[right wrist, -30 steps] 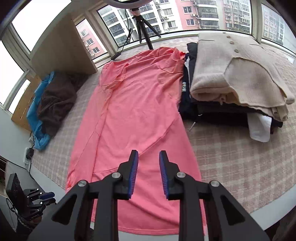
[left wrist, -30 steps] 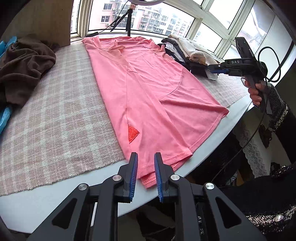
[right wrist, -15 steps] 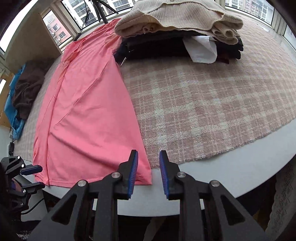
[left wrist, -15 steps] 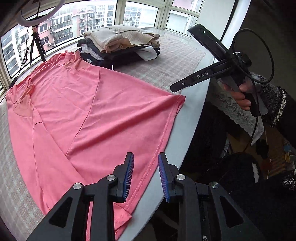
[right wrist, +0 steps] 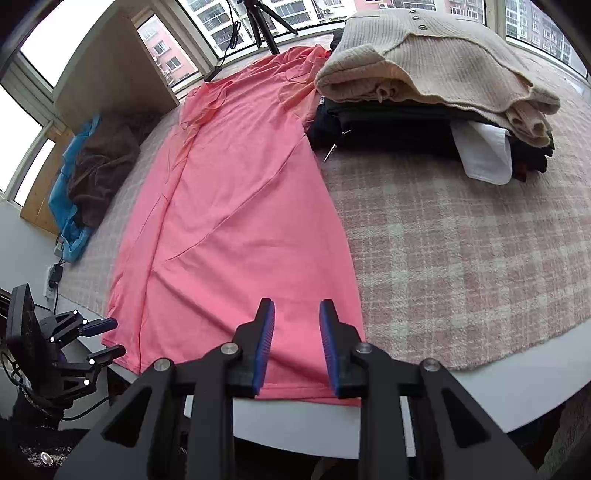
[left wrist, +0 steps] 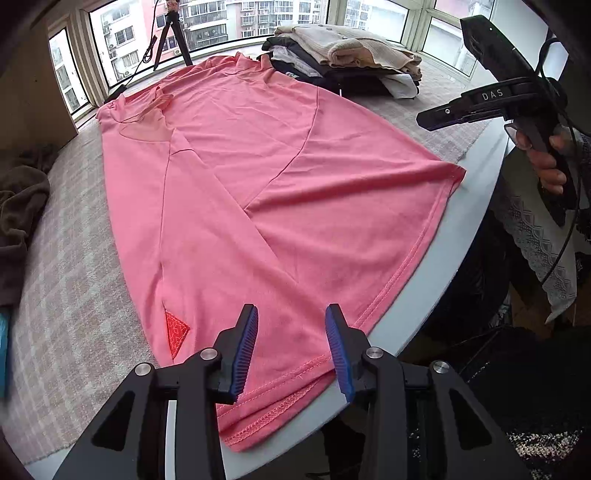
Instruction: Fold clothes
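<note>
Windows (left wrist: 258, 22) curve around the far side of the room, with apartment blocks outside and a tripod (right wrist: 264, 18) standing on the sill. Below them a white bench (right wrist: 517, 384) carries a pink-and-cream checked cloth (right wrist: 461, 258) that covers most of its top and stops short of the near edge.

Spread flat along the cloth lies the pink garment (left wrist: 258, 192), its neckline at the far end by the windows and its hem reaching the near edge of the bench, where it runs past the cloth onto the bare white rim. A small orange triangular patch (left wrist: 176, 329) sits near the hem on the left side. To the right of the garment's far end stands a stack of folded clothes (right wrist: 424, 92), a beige knit on top of dark items with a white piece showing at its right. At the far left lies a heap of brown fabric (right wrist: 99, 166) on something blue.

At the near edge, the left gripper (left wrist: 291, 347) hangs over the hem near its left corner with the jaws apart and nothing between them. Over the hem near its right corner, the right gripper (right wrist: 297, 343) likewise has its jaws parted and empty. A hand (left wrist: 543, 162) grasps the right gripper's handle.
</note>
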Tool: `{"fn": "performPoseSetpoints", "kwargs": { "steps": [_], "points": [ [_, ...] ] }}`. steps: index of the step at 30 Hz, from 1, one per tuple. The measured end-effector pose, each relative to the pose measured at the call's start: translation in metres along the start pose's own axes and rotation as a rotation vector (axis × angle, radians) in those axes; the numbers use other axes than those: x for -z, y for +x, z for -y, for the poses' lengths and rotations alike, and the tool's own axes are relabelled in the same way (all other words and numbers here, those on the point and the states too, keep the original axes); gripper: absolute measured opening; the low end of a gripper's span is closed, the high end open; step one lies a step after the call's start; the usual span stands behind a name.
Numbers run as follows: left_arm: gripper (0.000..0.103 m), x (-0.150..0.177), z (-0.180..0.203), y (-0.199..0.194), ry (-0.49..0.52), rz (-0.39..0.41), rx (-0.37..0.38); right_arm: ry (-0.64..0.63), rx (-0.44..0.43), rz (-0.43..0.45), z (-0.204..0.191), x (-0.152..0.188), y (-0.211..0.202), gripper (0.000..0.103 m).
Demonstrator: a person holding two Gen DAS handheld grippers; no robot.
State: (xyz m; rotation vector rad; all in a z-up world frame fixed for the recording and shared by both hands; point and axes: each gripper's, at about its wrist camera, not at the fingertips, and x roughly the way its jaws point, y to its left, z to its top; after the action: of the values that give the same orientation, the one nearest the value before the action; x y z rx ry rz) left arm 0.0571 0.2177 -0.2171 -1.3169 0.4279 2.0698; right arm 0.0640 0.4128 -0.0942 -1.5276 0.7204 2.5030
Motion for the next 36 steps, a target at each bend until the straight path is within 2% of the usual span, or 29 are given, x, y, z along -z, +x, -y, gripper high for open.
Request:
{"fn": "performPoseSetpoints", "kwargs": {
  "steps": [3,4,10,13,20,29,36],
  "points": [
    [0.040,-0.003,0.004,0.005,-0.014,-0.002,0.008,0.008,-0.035,0.035,-0.002,-0.021,-0.008,0.031],
    [0.040,-0.004,0.005,0.006,-0.018,-0.003,0.010,0.006,-0.036,0.046,-0.002,-0.027,-0.011,0.037],
    [0.040,-0.003,0.007,0.014,-0.021,-0.028,0.007,-0.035,0.026,0.069,0.004,-0.044,-0.015,0.038],
    [0.040,-0.001,0.005,0.017,-0.028,-0.040,0.012,-0.003,0.026,0.068,0.017,-0.043,-0.013,0.038],
    [0.040,-0.002,0.003,0.018,-0.018,-0.047,0.017,0.050,0.044,0.038,0.041,-0.027,-0.008,0.038],
    [0.040,-0.002,0.004,0.012,-0.014,-0.052,0.060,-0.021,0.106,-0.039,0.037,0.009,0.005,0.038],
    [0.040,-0.023,0.033,0.019,0.096,-0.020,0.135,-0.076,0.129,-0.085,0.029,0.032,0.011,0.038]
  ]
}}
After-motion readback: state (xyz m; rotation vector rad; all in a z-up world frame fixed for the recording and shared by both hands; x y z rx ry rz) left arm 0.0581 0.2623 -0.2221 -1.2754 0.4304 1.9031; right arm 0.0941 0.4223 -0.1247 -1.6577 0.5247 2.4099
